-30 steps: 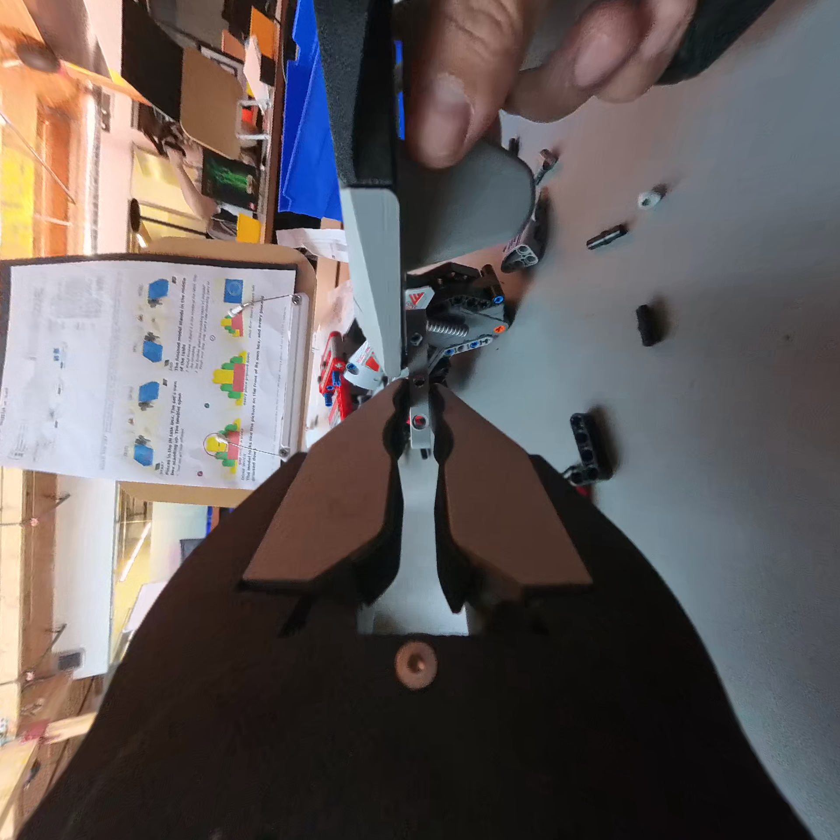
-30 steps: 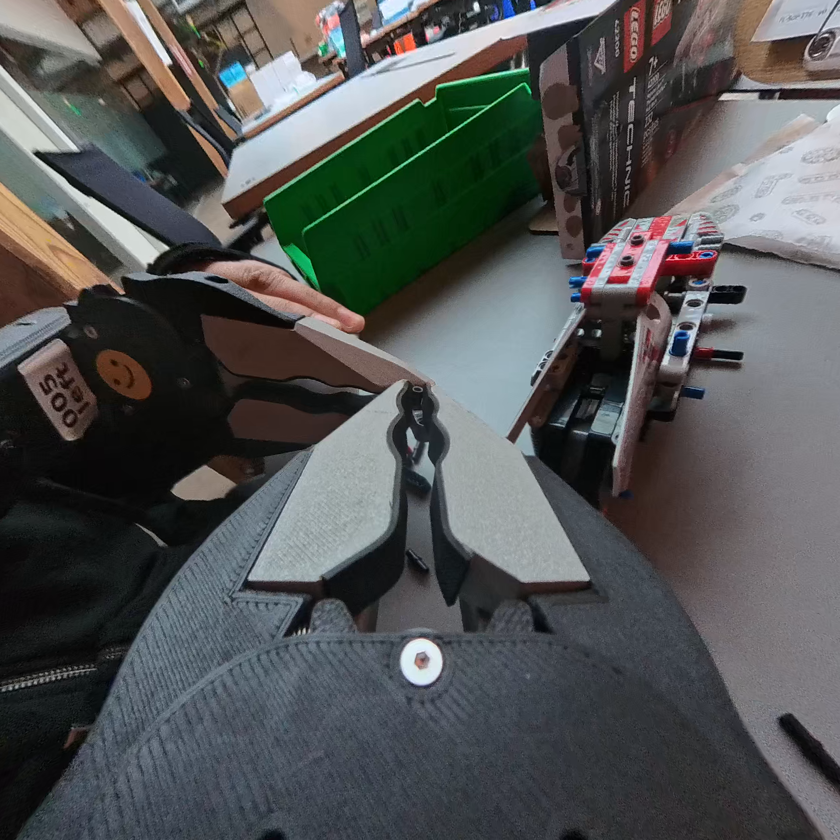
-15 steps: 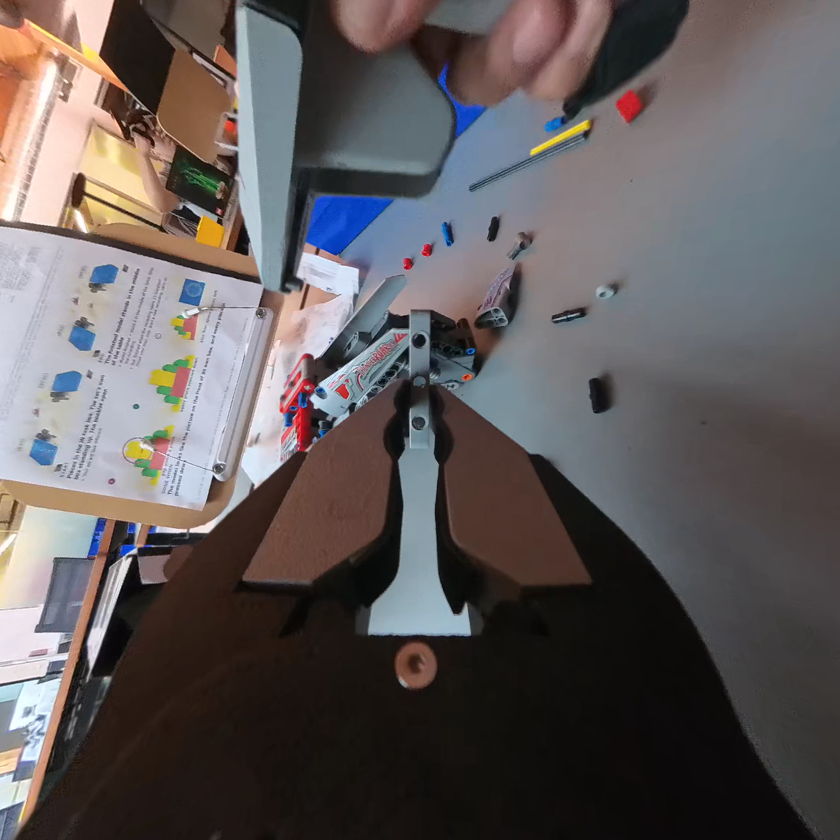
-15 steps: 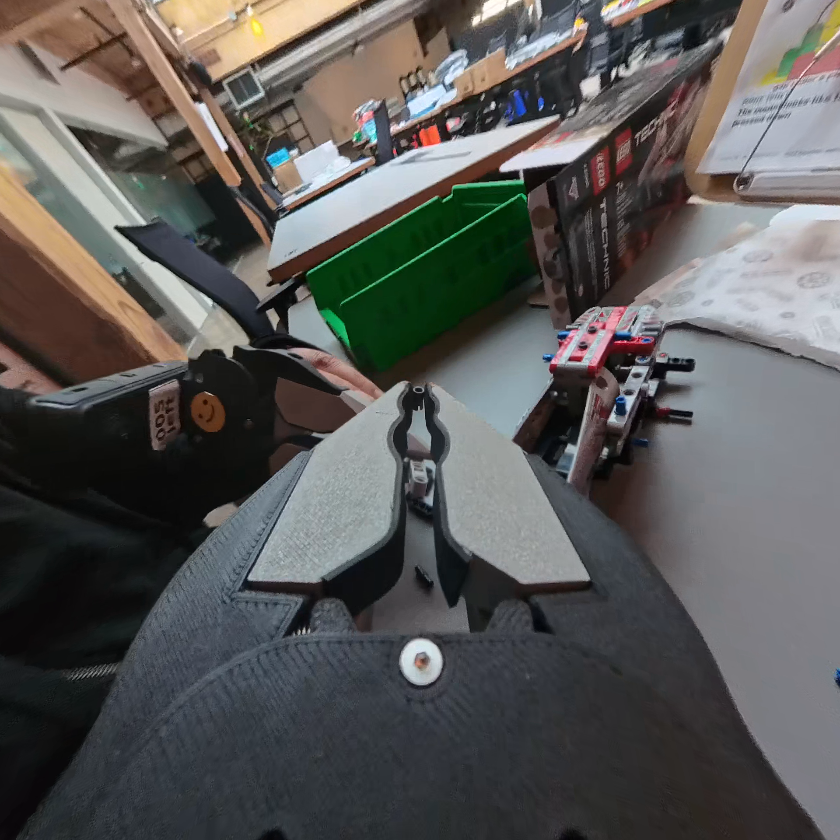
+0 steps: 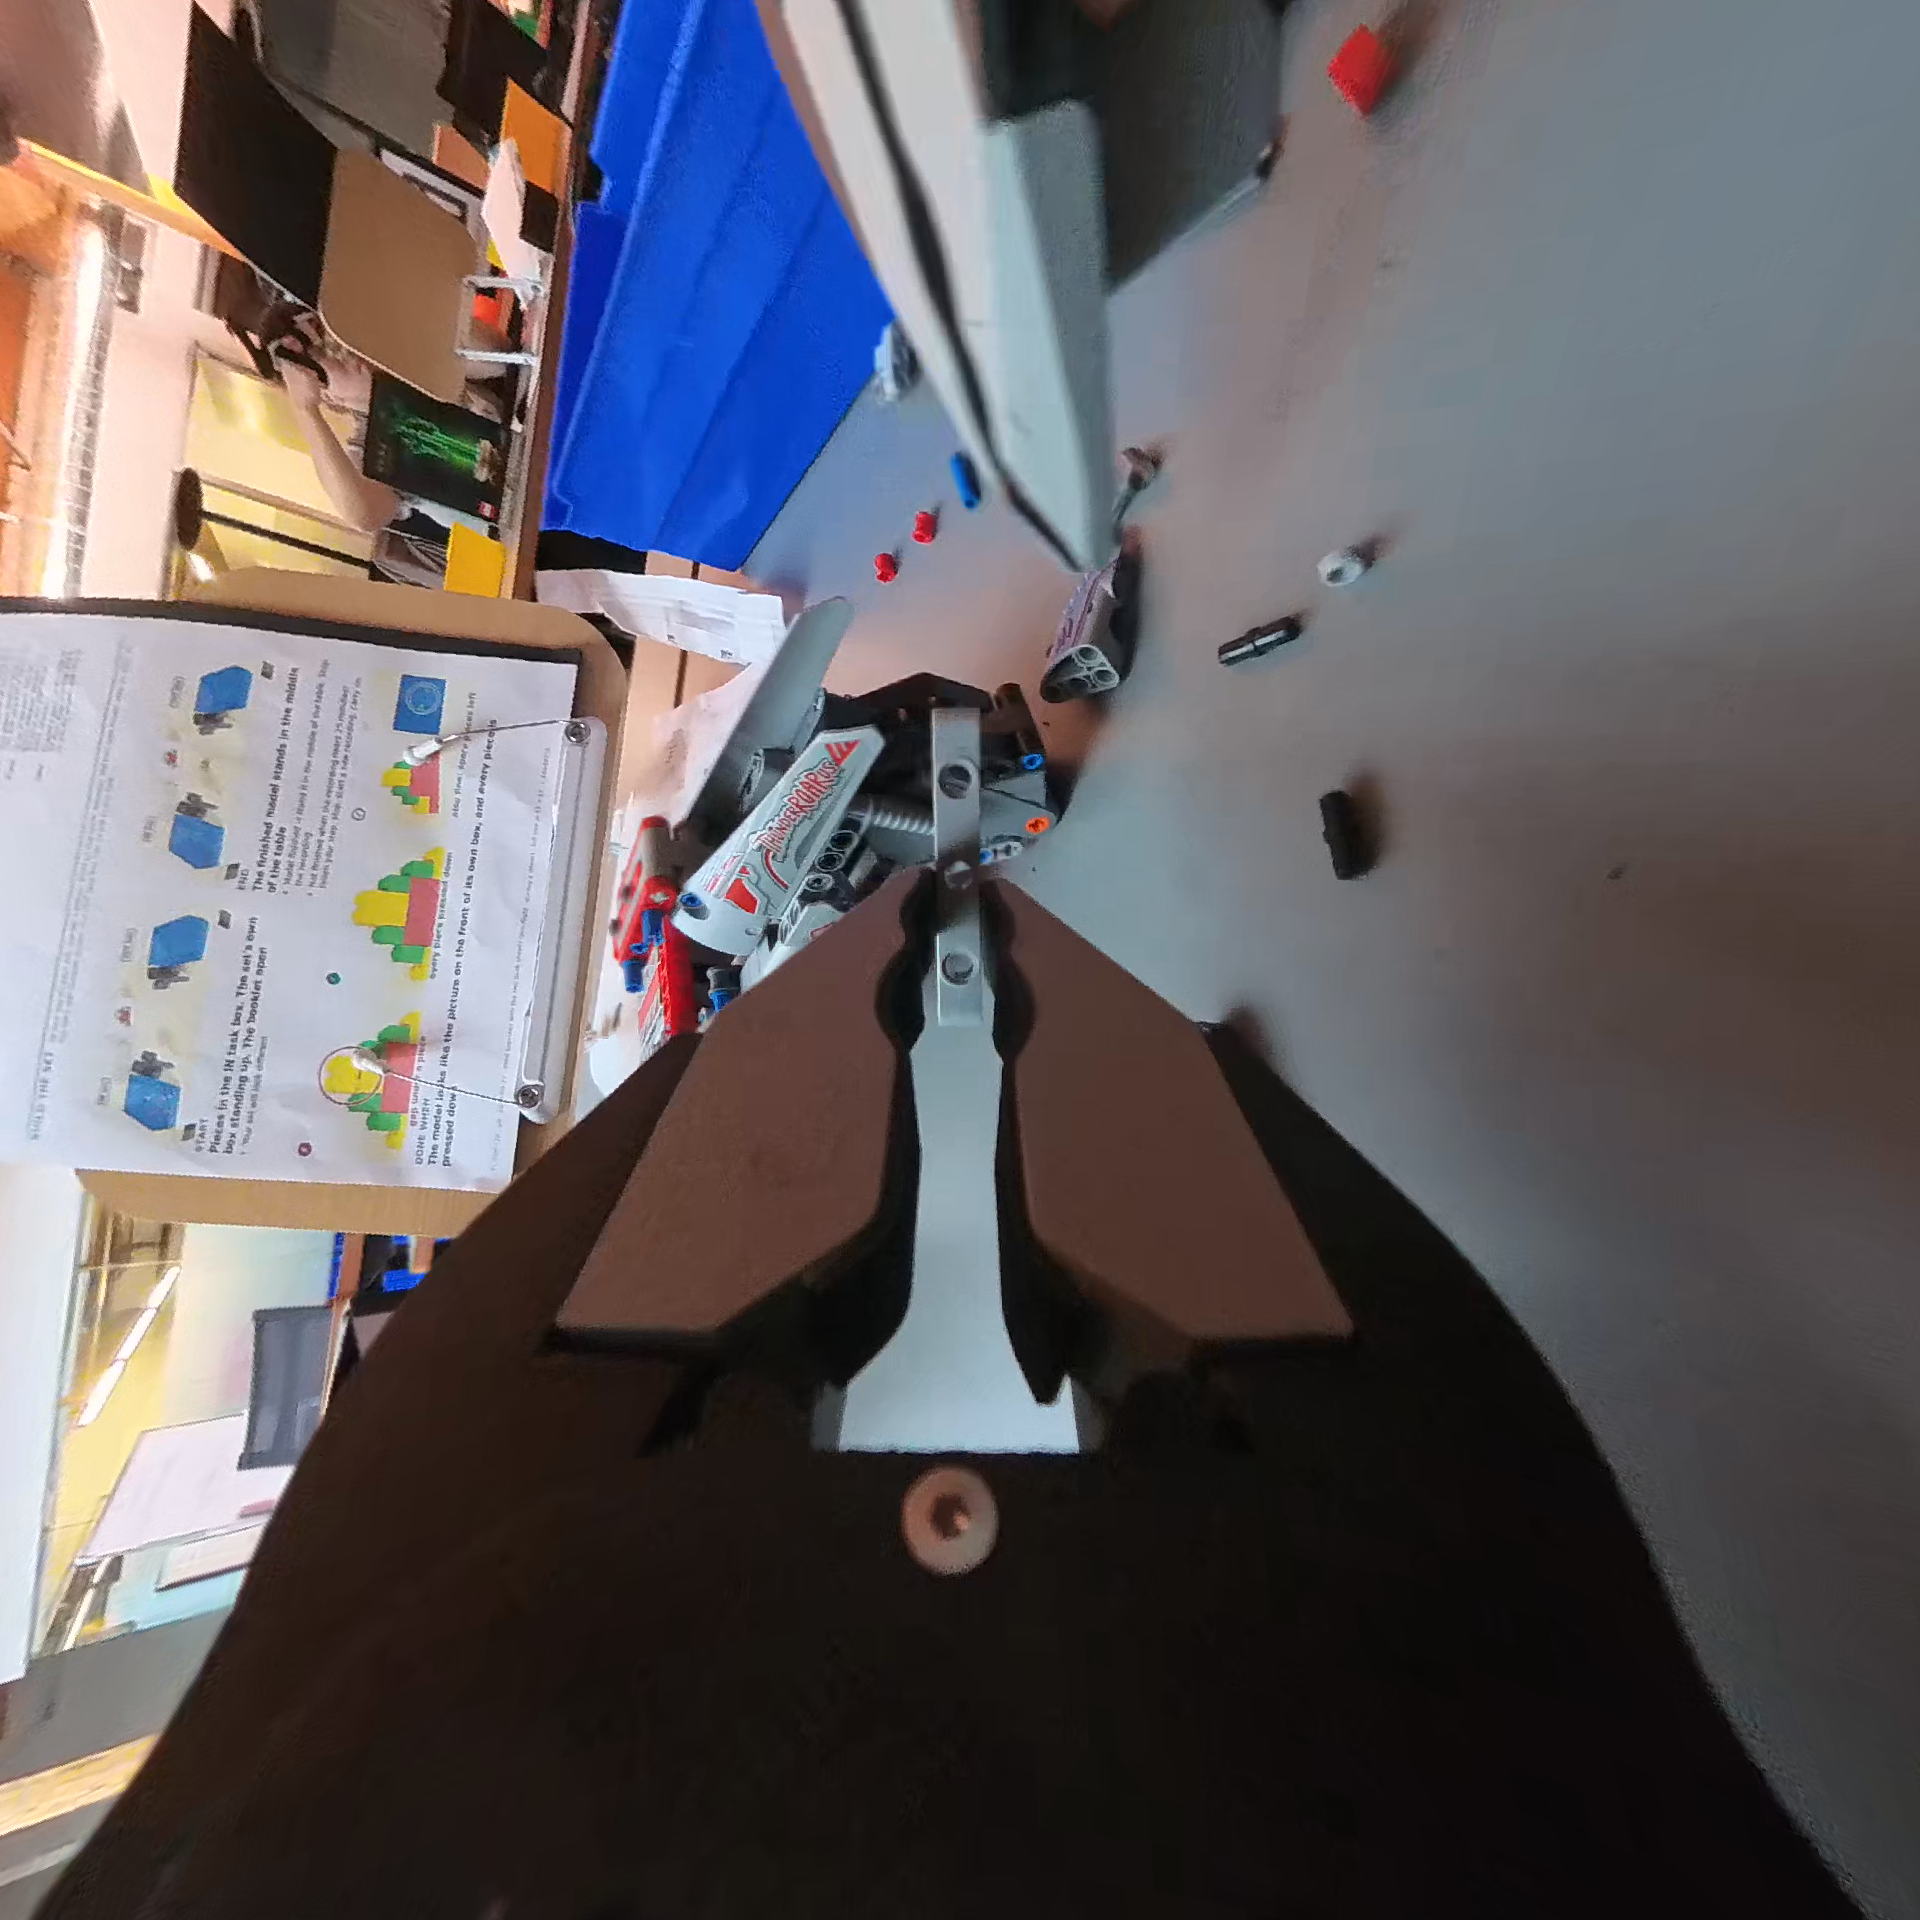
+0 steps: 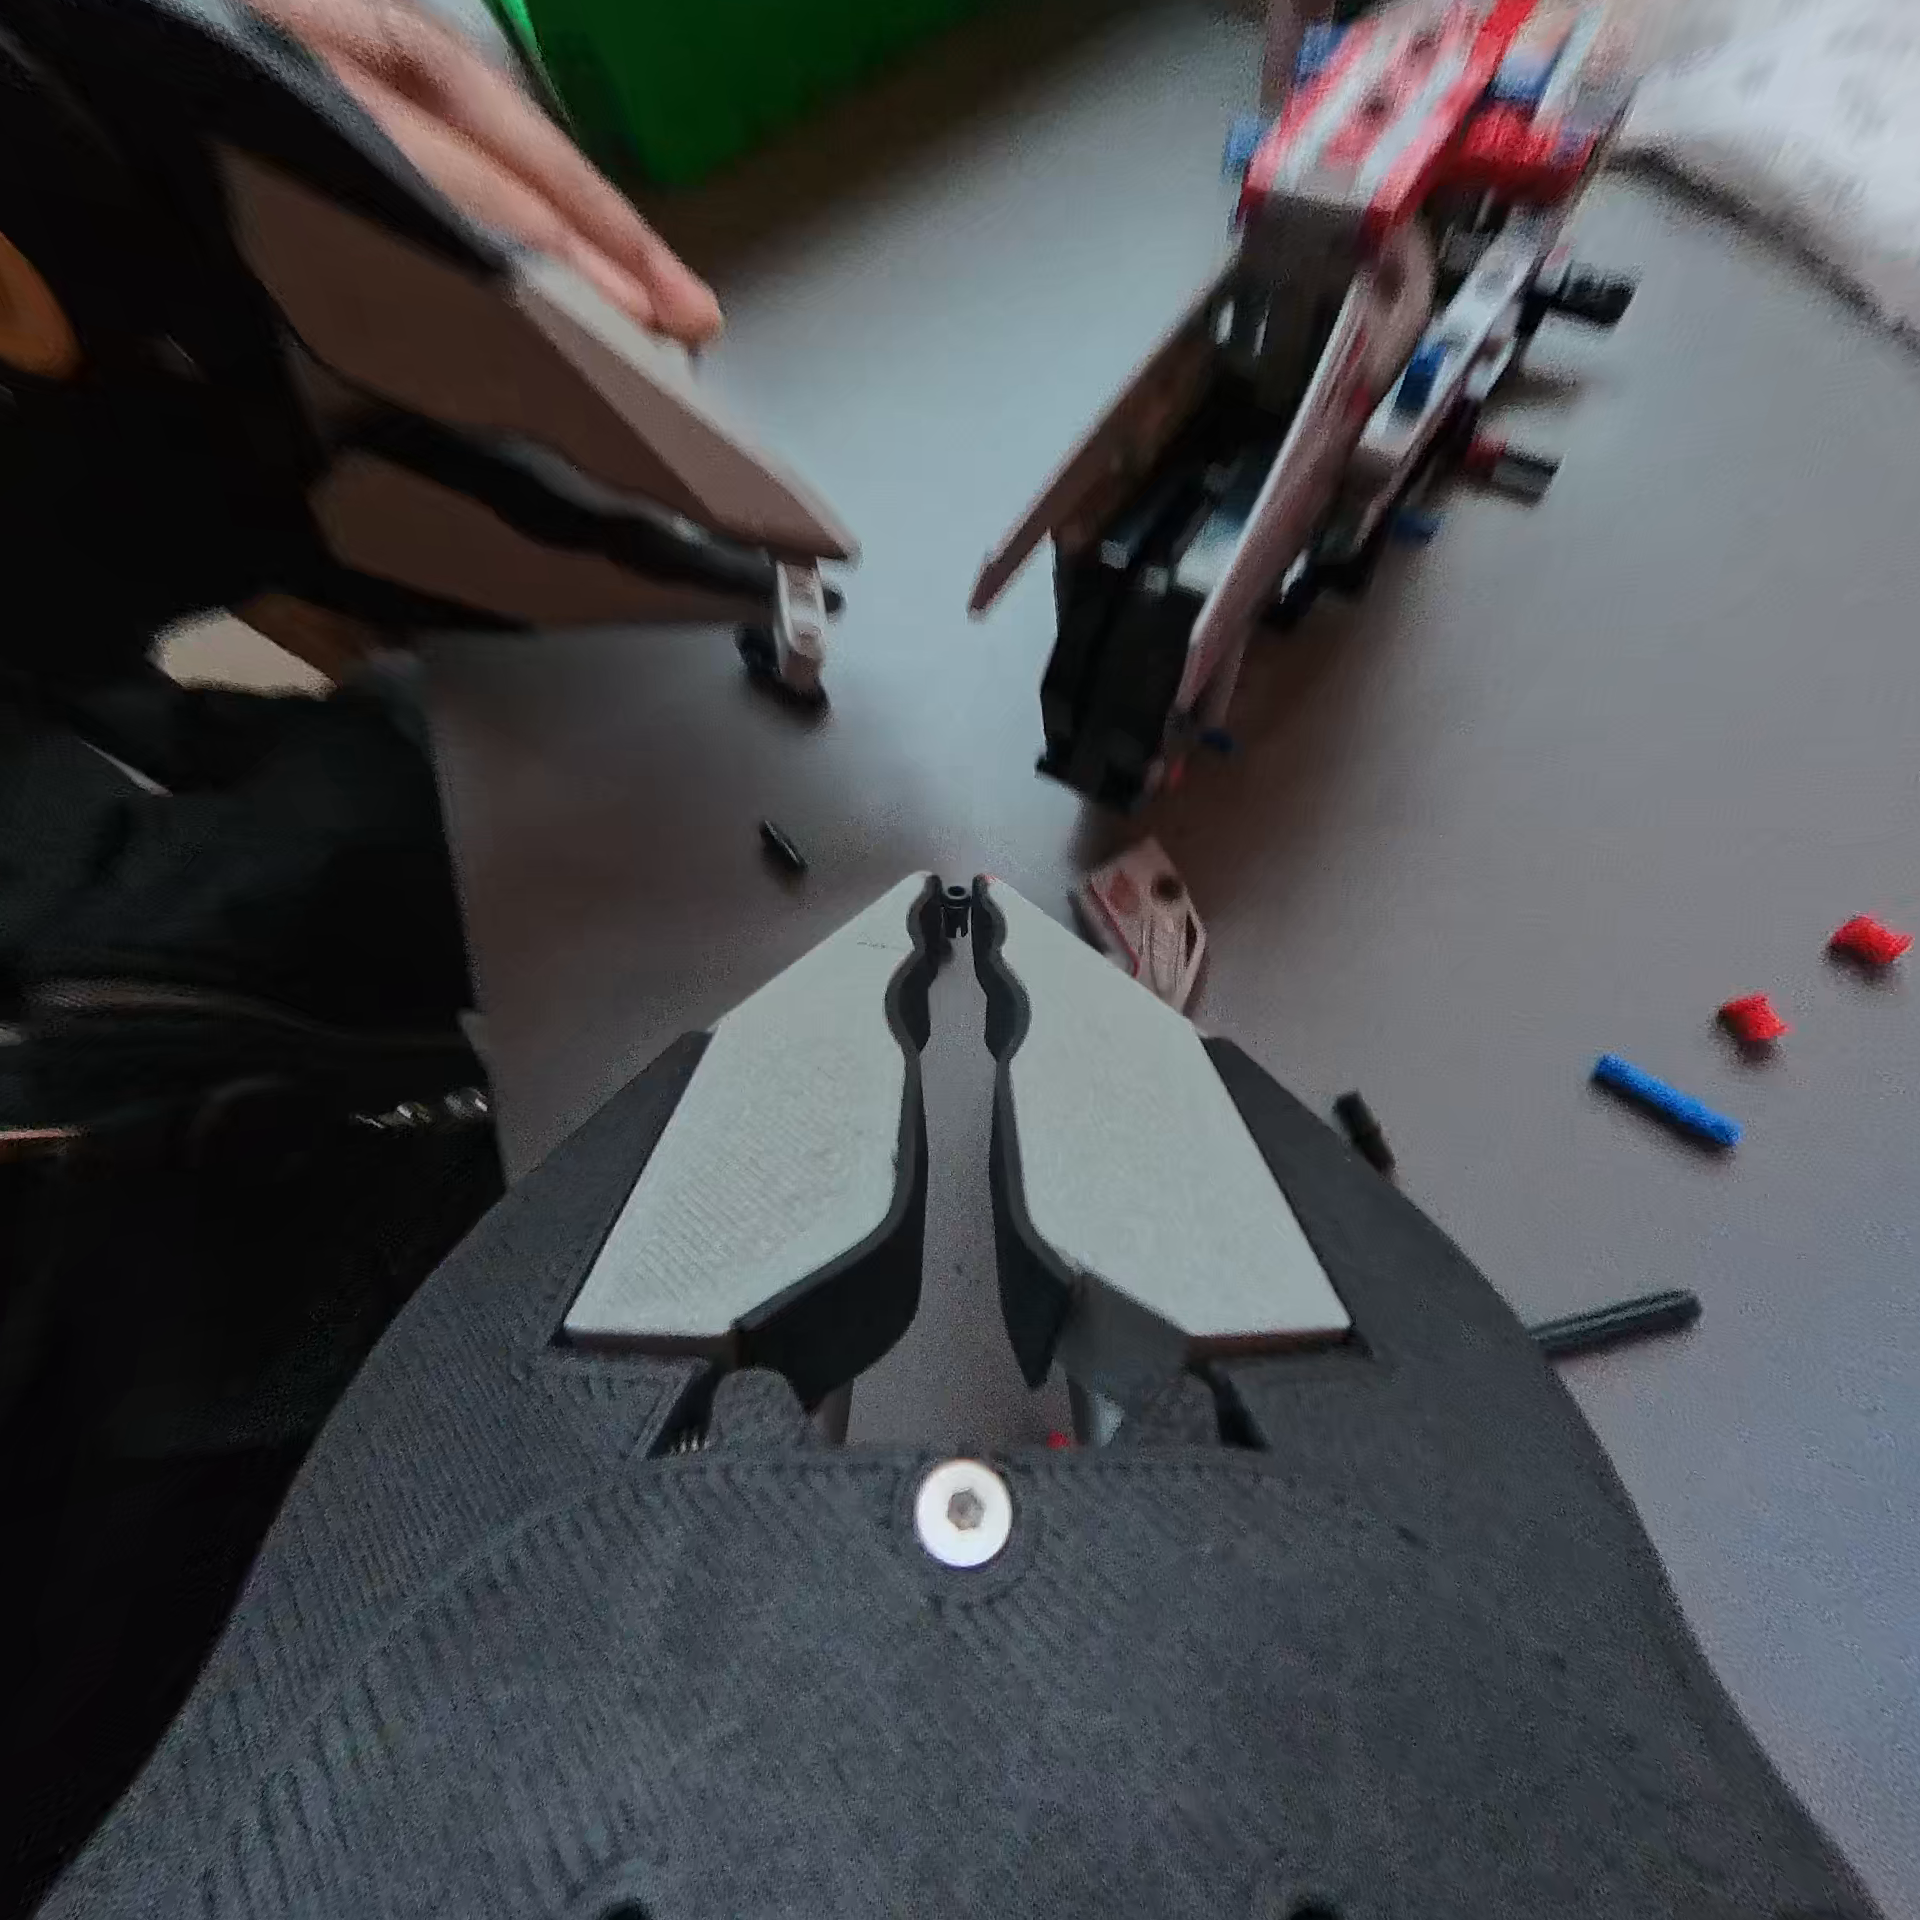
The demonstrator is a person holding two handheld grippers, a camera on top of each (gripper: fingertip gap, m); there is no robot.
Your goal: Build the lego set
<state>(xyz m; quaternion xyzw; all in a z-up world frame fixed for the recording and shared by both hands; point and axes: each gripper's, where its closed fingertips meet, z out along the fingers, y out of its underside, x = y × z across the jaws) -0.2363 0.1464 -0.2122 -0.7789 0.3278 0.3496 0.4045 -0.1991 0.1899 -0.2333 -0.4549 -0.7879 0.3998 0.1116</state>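
Note:
My left gripper [image 5: 956,883] is shut on a light grey beam [image 5: 956,790] with holes, which sticks out past the tips. Beyond it the partly built red, white and black model [image 5: 810,842] stands on the grey table. My right gripper [image 6: 951,894] is shut on a small black pin [image 6: 951,906] and points down at the table. In the right wrist view the left gripper [image 6: 582,416] holds the grey beam [image 6: 800,623] at upper left, with the model [image 6: 1351,364] at upper right. The right gripper [image 5: 1029,312] also shows at the top of the left wrist view.
Loose parts lie on the table: a white panel piece [image 6: 1143,925], red pieces [image 6: 1751,1018], a blue axle [image 6: 1662,1101], a black pin [image 6: 781,844], a black connector [image 5: 1345,831]. An instruction sheet on a clipboard [image 5: 291,883], a blue bin [image 5: 707,312] and a green bin [image 6: 727,62] stand behind. Spacing between my two grippers at the tips: around 7 cm. My left gripper's tips are some 6 cm from the black connector [image 5: 1345,831]. It is also in sight in the right wrist view [image 6: 772,846].
The right gripper has pulled away from the left gripper's beam and tilted down toward the table near the loose parts. The left gripper keeps hold of the grey beam.

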